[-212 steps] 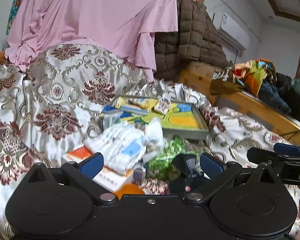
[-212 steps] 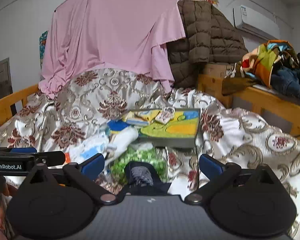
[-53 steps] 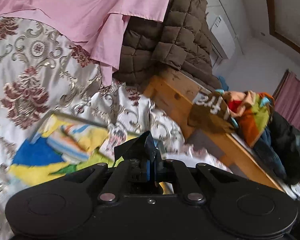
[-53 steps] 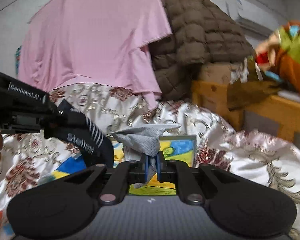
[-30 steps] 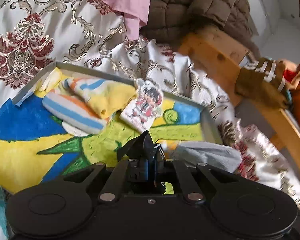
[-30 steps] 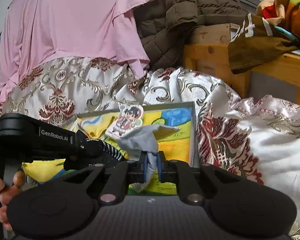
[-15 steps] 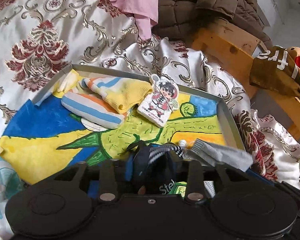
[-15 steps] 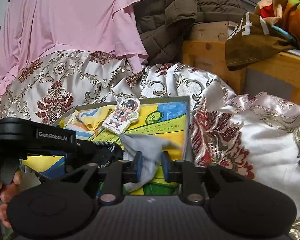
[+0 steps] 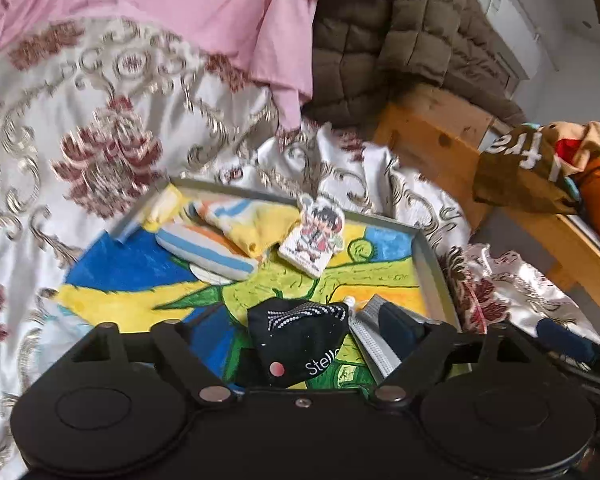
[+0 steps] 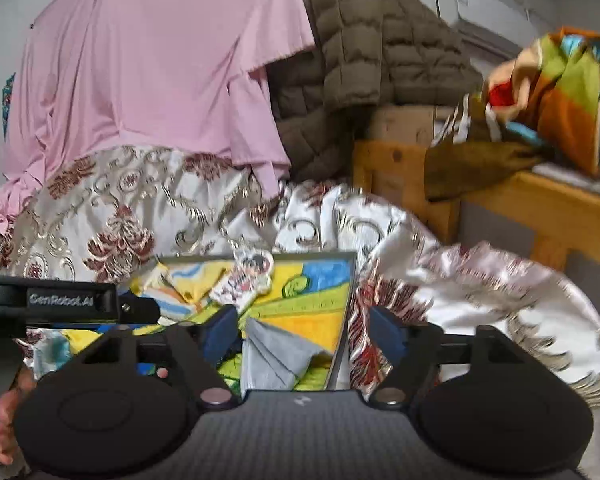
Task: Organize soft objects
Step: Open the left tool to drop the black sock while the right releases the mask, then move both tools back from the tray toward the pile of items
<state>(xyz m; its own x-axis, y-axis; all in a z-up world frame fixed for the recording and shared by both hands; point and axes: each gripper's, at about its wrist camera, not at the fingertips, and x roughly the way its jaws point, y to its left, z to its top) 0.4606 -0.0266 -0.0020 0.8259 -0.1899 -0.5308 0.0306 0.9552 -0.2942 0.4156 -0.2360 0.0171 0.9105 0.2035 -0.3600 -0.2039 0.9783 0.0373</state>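
Left wrist view: black sock [image 9: 300, 340] lies limp in the tray [image 9: 430, 256], left gripper [image 9: 300, 336] fingers opening, clear of it. Right gripper [image 10: 300, 334] fingers are likewise opening over the grey sock [image 10: 276, 356]. Both look light, floppy; pinch a bunched fold.

The left gripper [image 9: 300, 322] has its jaws opening, a black dotted fabric sock [image 9: 300, 336] lying free between them on the grey-rimmed painted tray [image 9: 430, 264]. Just right lies a grey ribbed sock [image 9: 370, 336]; farther back, striped yellow socks [image 9: 236, 232].
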